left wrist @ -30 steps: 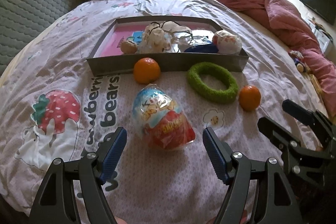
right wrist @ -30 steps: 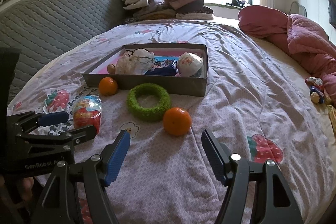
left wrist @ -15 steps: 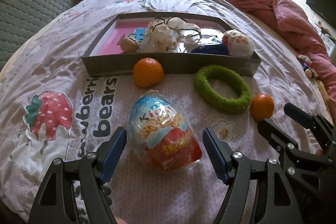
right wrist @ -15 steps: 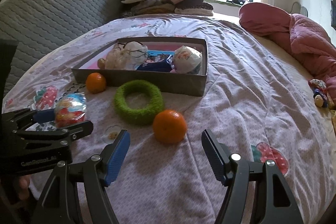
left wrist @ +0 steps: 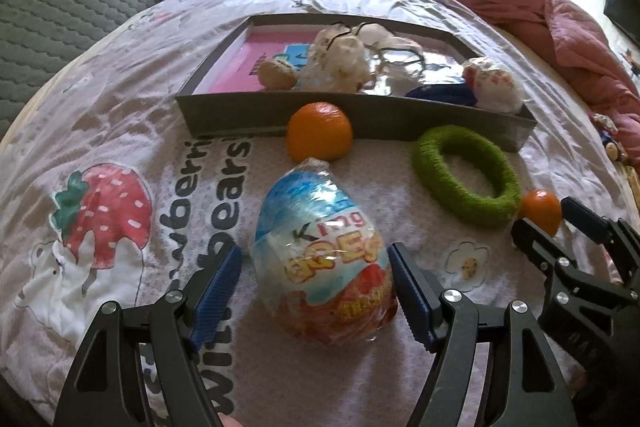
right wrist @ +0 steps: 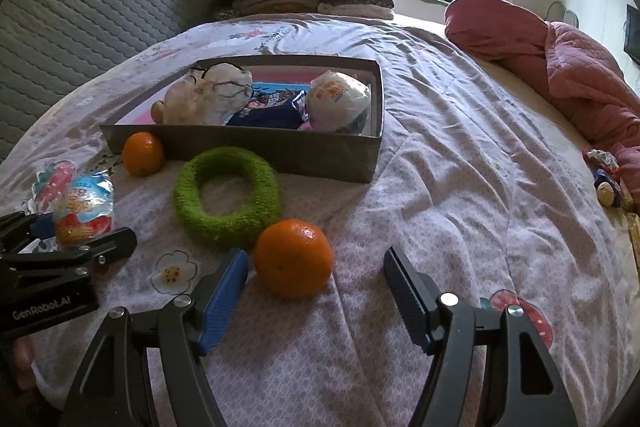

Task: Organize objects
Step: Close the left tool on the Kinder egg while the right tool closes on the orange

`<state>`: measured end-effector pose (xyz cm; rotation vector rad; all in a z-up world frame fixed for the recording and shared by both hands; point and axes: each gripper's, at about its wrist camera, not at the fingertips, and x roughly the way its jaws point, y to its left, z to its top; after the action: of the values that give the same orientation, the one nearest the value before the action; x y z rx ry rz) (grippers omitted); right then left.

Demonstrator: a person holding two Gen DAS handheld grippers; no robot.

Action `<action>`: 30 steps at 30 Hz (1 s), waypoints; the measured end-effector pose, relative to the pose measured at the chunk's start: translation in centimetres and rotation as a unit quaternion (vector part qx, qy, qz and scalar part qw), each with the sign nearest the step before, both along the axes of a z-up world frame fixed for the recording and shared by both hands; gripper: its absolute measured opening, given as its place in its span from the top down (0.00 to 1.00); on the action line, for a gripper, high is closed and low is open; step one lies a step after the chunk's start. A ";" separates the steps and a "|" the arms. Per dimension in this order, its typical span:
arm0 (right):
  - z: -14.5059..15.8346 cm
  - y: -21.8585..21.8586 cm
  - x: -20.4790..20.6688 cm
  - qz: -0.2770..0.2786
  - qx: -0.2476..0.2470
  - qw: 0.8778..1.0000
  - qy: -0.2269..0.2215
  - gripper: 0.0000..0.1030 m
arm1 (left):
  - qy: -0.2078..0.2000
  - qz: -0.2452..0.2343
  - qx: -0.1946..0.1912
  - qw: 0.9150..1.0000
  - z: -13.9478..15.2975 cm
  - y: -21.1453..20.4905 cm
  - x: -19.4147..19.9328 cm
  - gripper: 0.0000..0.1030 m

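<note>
Lying mid-bed before the box (left wrist: 352,115), the wrapped egg (left wrist: 320,259) is flanked by the spread left gripper (left wrist: 316,291); its crinkly film is judged slippery, so its widest part should be taken. Further right, the firm orange (right wrist: 294,257) sits within the spread right gripper (right wrist: 316,291).

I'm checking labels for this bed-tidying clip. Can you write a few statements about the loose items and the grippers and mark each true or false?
1. The left gripper is open around the wrapped egg. True.
2. The green ring lies inside the box. False: it lies on the bedspread in front of it.
3. The right gripper is shut on an orange. False: the jaws are open.
4. A second orange sits by the box's front wall. True.
</note>
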<state>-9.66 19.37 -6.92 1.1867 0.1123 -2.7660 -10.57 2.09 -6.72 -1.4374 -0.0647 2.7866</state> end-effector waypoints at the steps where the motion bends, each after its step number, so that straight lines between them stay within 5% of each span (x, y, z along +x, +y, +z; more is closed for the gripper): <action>1: 0.0 0.0 -0.1 -0.001 -0.001 1.000 0.001 0.32 | -0.001 0.001 0.002 1.000 -0.1 -0.2 0.0 0.26; 18: -0.3 -0.3 0.3 0.010 -0.020 1.000 0.013 0.61 | 0.003 0.015 0.019 1.000 -0.2 -3.0 -0.2 0.26; 28: -0.3 0.2 0.4 0.003 -0.047 0.999 0.014 0.62 | 0.021 0.026 0.035 0.999 0.1 -4.4 -0.2 0.27; 30: -0.3 0.3 0.5 0.002 -0.049 0.999 0.015 0.62 | 0.023 0.025 0.033 0.999 0.1 -4.6 -0.3 0.34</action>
<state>-9.20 19.70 -7.21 1.1215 -0.0192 -2.7513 -10.84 -2.48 -6.66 -1.3751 -0.1945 2.8269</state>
